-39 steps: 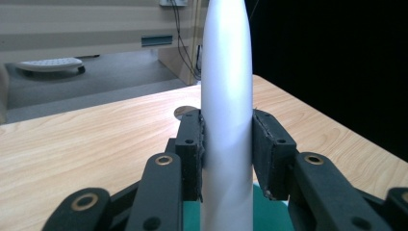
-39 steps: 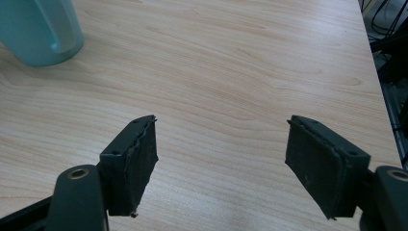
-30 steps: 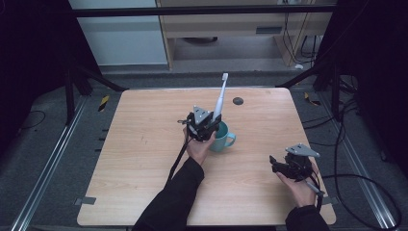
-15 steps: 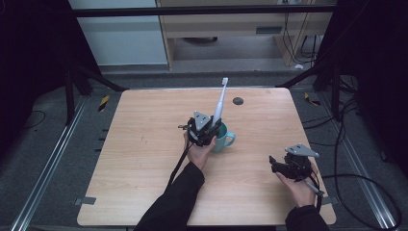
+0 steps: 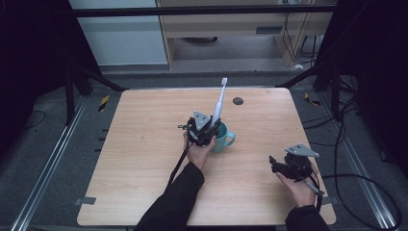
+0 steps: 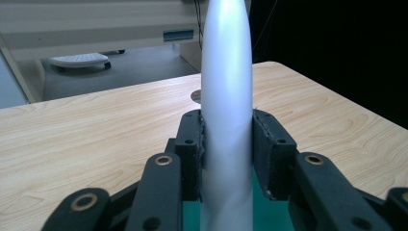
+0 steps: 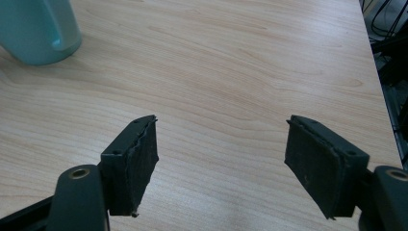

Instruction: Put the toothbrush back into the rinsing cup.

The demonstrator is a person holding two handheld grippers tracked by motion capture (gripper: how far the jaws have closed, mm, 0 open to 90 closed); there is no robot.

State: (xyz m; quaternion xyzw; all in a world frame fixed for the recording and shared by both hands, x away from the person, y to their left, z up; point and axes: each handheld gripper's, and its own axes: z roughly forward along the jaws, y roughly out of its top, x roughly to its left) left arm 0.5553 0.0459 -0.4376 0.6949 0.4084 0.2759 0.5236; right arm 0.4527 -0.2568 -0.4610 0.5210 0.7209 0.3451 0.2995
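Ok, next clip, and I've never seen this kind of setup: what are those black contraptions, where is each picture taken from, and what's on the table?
There is no robot arm here: a person holds a two-jaw gripper in each hand. One picture looks down from above on the wooden table; the other two come from cameras riding on the grippers, looking along their black jaws. The left gripper is shut on a white electric toothbrush, pads pressed to its handle, with the lower end in a teal mug. The right gripper is open with nothing between its jaws, near the table's front right corner. A small dark disc lies near the far edge.
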